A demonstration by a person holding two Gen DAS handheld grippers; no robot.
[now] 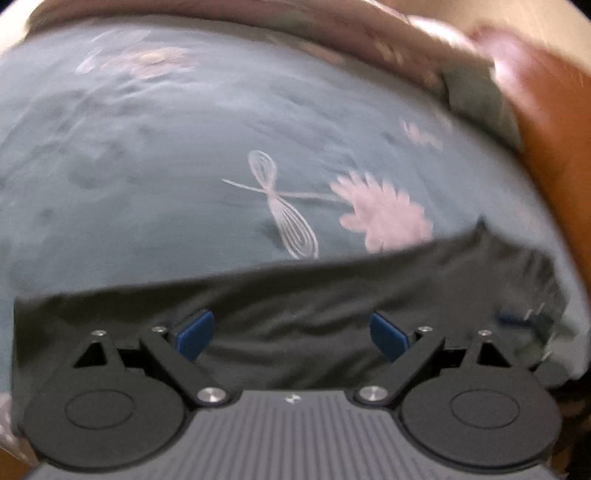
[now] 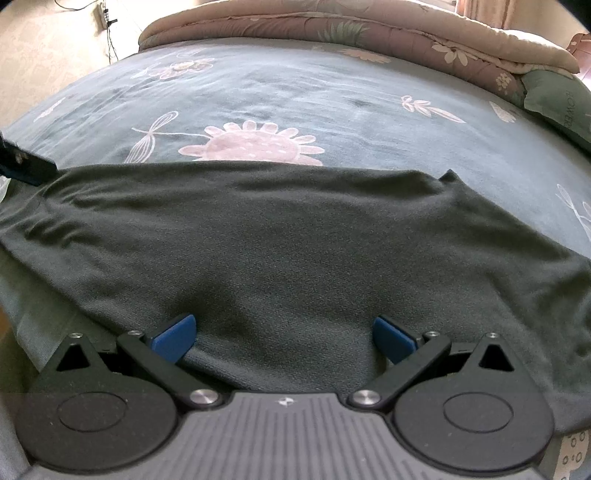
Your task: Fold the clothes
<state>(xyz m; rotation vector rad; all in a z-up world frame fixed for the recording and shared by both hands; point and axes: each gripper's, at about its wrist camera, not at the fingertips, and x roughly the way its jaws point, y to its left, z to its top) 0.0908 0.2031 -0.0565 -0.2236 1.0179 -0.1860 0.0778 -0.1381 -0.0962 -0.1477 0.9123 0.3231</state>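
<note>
nearby, folded quilt (image 2: 369, 40) beyond dark garment (image 2: 295, 236)

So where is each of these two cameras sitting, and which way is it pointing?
Left wrist view: sits on the left claw, looking forward along its blue fingers over the dark garment toward the floral bedsheet; blurred.
Right wrist view: sits on the right claw, looking across the same garment toward the folded quilt at the bed's far end; another claw's edge shows at the left.
Shared: both claws open, garment, pink flower print.
</note>
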